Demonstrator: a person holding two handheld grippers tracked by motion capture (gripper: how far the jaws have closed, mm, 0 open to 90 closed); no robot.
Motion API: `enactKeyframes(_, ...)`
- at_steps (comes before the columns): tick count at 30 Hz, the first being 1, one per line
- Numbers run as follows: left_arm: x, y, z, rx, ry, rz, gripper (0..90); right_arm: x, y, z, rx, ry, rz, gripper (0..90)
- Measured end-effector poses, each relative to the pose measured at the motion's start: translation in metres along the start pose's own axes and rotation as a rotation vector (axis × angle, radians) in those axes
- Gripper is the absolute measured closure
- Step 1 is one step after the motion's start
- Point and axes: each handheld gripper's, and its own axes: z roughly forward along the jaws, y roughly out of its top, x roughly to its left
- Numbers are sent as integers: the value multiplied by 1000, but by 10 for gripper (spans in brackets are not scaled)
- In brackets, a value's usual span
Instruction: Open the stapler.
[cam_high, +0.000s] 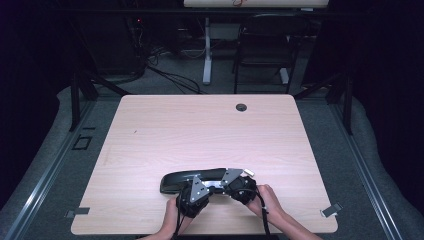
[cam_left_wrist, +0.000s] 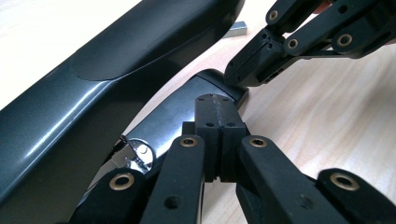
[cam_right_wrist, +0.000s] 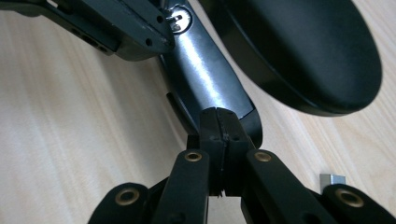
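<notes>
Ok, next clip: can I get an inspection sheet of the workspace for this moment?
Surface: pale wood table, bare apart from the items below; a round cable hole near the far edge.
Job's things: black stapler, apparently swung open, lying near the front edge; small metal block, perhaps staples, beside it.
Clutter: nothing seen.
Grippers: left gripper has its jaws shut, tips over the stapler's lower arm; right gripper has its jaws shut, tips at that arm's end. Neither grips anything.
Cables: one cable trails from each gripper toward the person.
Surroundings: dark room, chair and desk leg beyond the table.
</notes>
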Motion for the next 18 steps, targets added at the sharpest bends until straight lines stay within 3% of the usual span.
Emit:
enactKeyframes(7,3,2,2,-10,15,-13,898,2,-3,13,28,-16,-9,900)
enactKeyframes(18,5,3,6,-30,38,-18,896,3,-5,14,11,-33,-28,900)
